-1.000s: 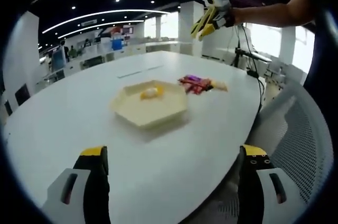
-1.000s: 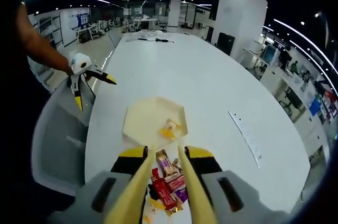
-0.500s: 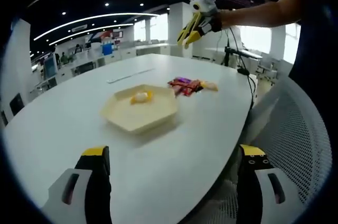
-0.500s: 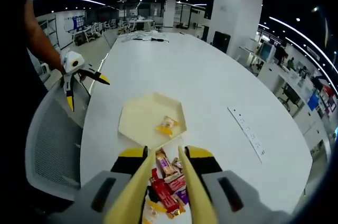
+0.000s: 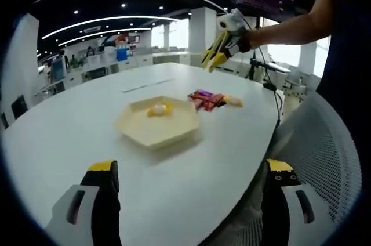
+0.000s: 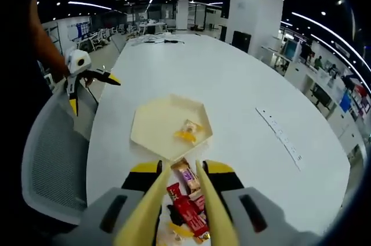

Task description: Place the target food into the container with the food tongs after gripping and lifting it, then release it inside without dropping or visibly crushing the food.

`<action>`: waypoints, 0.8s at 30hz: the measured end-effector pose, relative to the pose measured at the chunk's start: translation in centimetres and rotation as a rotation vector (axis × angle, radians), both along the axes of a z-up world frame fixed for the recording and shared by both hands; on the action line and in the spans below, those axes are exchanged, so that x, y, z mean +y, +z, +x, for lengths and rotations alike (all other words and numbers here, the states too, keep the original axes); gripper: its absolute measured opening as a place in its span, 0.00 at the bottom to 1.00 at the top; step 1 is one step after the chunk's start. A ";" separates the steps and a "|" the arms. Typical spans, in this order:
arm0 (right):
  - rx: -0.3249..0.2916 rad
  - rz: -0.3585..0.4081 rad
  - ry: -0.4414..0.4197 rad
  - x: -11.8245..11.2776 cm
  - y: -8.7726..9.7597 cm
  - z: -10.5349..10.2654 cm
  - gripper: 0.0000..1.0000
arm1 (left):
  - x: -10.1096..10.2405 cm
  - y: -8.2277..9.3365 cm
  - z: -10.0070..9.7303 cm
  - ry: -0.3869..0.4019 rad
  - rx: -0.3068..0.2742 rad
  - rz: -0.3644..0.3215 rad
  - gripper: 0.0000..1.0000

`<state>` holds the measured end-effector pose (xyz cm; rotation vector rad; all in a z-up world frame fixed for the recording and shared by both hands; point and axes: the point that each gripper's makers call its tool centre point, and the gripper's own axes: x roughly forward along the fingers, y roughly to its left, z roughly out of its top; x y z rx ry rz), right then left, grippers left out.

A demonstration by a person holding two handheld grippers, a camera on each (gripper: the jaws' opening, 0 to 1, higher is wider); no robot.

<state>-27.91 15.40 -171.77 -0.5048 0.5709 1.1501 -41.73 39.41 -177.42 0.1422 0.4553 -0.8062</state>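
Note:
A cream hexagonal tray point(image 5: 174, 133) point(image 6: 152, 125) sits on the white table and holds one yellow wrapped snack point(image 5: 157, 109) point(image 6: 188, 131). Just beyond its edge lies a pile of snack packets point(image 5: 208, 100) point(image 6: 189, 202), red, brown and purple. My right gripper point(image 6: 181, 167) is shut on yellow food tongs point(image 6: 152, 199), whose two arms stand apart above the pile with nothing between them. In the left gripper view, the right gripper point(image 5: 223, 46) hangs in the air over the pile. My left gripper point(image 5: 191, 167) point(image 6: 93, 92) is wide open and holds nothing, off the table's edge.
A grey mesh chair point(image 5: 330, 159) point(image 6: 52, 159) stands at the table's edge by the left gripper. A long white power strip point(image 6: 281, 136) point(image 5: 142, 86) lies on the table past the tray. A dark cable point(image 5: 269, 83) runs off the table's end.
The right gripper with the tongs has come lower toward the snack pile. Both views have shifted a little with the hands; the tray and the snacks lie as before.

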 end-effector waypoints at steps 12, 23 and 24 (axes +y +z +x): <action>0.019 0.002 0.008 -1.0 -3.3 -1.0 0.27 | -0.5 0.0 -0.4 -0.025 -0.012 0.016 0.99; 0.034 -0.057 0.041 -0.9 -7.1 -1.6 0.27 | -0.4 -0.1 -0.3 -0.016 0.005 0.015 0.98; 0.033 -0.069 0.042 -1.0 -7.5 -1.6 0.27 | -0.3 -0.1 -0.2 -0.014 0.003 0.015 0.98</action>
